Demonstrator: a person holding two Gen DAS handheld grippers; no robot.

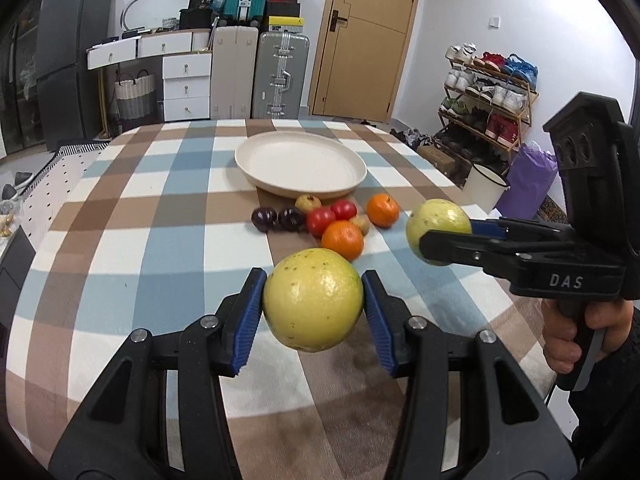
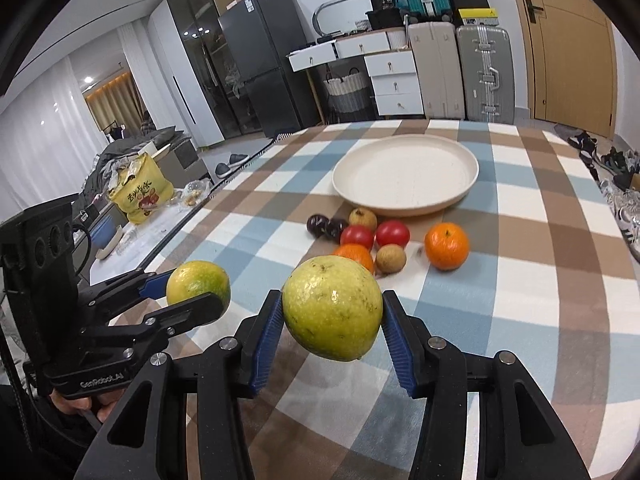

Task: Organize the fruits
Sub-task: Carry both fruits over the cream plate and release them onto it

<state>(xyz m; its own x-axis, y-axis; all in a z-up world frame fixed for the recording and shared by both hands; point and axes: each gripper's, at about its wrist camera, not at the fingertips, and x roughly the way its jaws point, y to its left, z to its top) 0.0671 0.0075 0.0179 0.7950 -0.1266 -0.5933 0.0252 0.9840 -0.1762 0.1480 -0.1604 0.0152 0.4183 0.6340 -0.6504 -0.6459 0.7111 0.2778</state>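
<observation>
Two yellow-green guavas being held up off the checked tablecloth [image 1: 168, 216], one guava [image 1: 313, 299] squeezed in the left gripper [image 1: 313, 304], the other guava [image 2: 333, 307] squeezed in the right gripper [image 2: 332, 316], likely heading for the empty cream plate [image 1: 256, 168] behind the small fruit pile [image 1: 326, 220].

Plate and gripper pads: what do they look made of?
Plate: cream, matte and faintly speckled, with a thin raised rim; probably plastic or fibre composite, though ceramic can't be excluded. Pads on the left hand-held gripper: blue with fine ribbing, likely rubber or soft plastic, set in black hard-plastic fingers.
</observation>
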